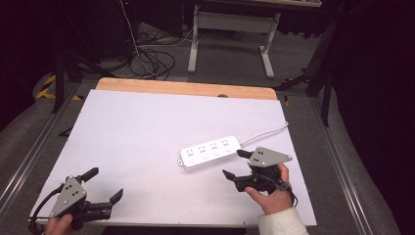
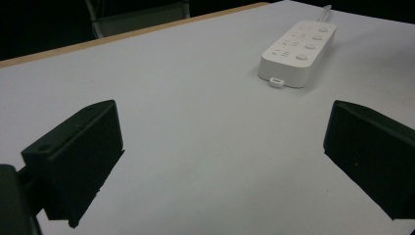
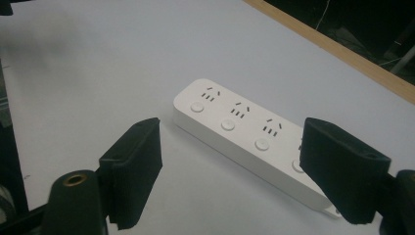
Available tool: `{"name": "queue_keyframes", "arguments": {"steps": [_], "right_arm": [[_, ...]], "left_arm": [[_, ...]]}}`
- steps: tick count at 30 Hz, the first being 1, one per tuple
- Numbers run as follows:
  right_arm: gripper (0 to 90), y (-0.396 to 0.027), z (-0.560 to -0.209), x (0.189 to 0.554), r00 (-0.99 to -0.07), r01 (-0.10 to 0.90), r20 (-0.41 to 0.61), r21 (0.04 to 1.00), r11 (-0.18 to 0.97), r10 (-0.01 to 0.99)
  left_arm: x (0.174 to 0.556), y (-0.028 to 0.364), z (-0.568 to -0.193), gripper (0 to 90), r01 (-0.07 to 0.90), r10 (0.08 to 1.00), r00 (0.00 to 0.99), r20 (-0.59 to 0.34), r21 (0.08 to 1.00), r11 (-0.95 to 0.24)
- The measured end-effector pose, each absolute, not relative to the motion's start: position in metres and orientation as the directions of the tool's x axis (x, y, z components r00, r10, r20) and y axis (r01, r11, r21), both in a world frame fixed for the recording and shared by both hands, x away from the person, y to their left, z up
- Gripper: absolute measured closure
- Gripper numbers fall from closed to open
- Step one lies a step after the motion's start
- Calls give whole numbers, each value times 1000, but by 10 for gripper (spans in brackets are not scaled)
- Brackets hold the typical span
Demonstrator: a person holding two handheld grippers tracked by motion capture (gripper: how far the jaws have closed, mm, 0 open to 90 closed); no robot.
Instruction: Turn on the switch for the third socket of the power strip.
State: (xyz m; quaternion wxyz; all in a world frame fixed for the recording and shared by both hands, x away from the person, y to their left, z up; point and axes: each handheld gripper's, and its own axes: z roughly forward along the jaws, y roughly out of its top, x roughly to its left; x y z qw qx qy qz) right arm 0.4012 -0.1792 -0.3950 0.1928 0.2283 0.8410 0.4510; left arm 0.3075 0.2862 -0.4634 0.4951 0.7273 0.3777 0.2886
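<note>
Your right gripper (image 1: 238, 165), wide open and empty, faces the power strip (image 1: 210, 151) just ahead: square up across its width.

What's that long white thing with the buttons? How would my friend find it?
Look at the big white table. Right of its middle, just beyond the right gripper, lies a white power strip. Its row of sockets and round buttons and its white cord give it away.

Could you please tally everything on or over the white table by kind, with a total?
Power strip: 1
Handheld grippers: 2, the left gripper and the right gripper, both with jaws open
Total: 3
</note>
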Motion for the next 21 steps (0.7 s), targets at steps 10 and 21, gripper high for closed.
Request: {"name": "queue_keyframes", "arguments": {"steps": [10, 21], "right_arm": [[238, -165, -385, 413, -829, 191, -145, 835, 516, 540], [246, -150, -378, 427, -834, 192, -148, 825, 531, 532]], "left_arm": [[308, 286, -463, 16, 265, 835, 549, 45, 938, -225], [308, 286, -463, 16, 266, 834, 550, 44, 937, -225]]}}
